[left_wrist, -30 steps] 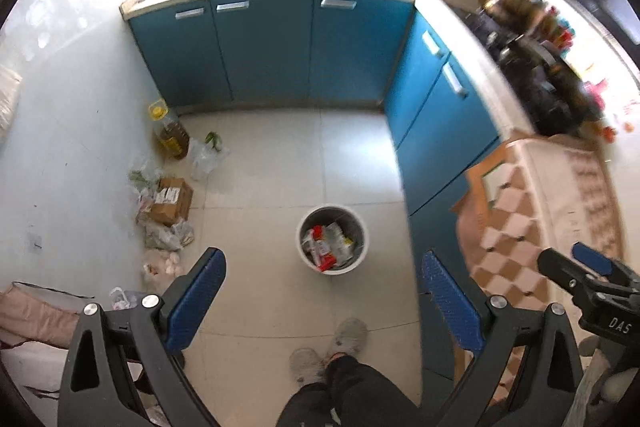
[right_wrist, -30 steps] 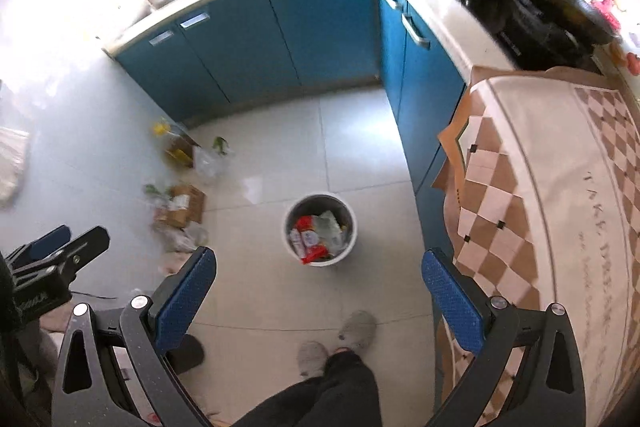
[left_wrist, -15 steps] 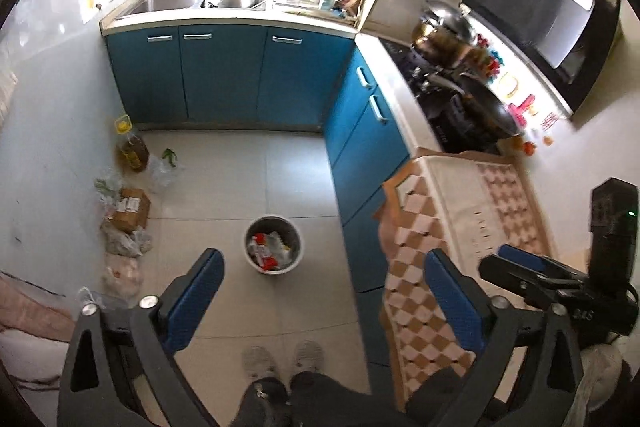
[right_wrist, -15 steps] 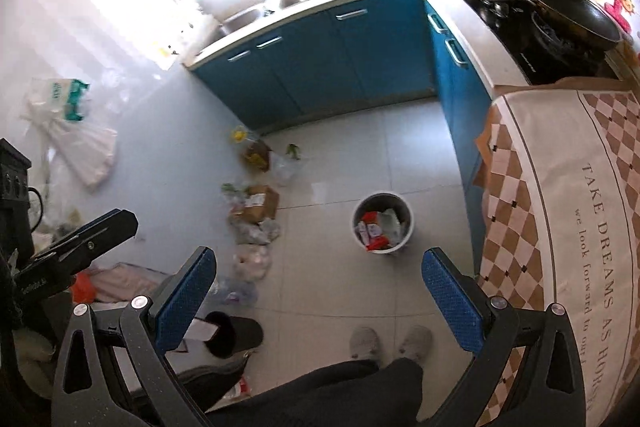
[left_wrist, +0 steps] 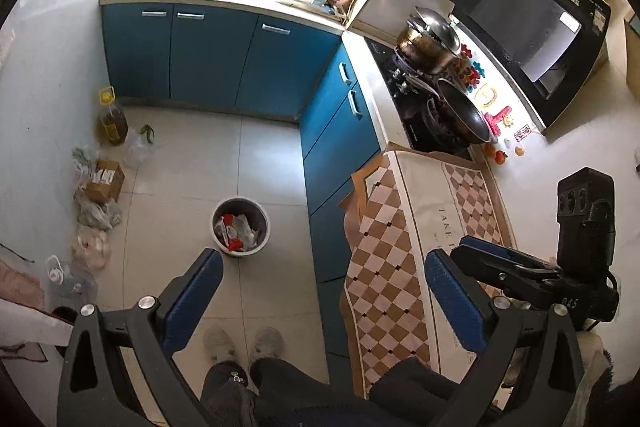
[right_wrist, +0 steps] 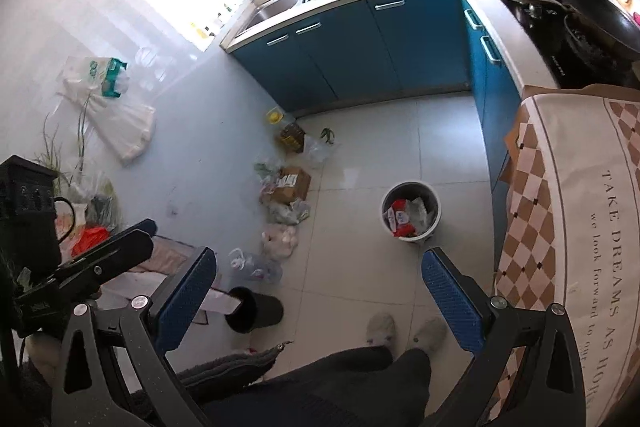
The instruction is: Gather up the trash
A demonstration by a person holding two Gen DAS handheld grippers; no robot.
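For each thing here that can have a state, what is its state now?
left gripper: open, holding nothing
right gripper: open, holding nothing
trash bin: upright, partly filled with wrappers
cabinet doors: shut
oil bottle: upright, capped
cardboard box: closed, on floor

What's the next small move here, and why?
Probably lower the left tool toward the clear plastic bag lying nearest the feet. Both tools are open and hold nothing, high above the floor; the right tool is just as free. The trash bin stands on the tiles, already holding wrappers, while bags and a cardboard box sit along the wall.
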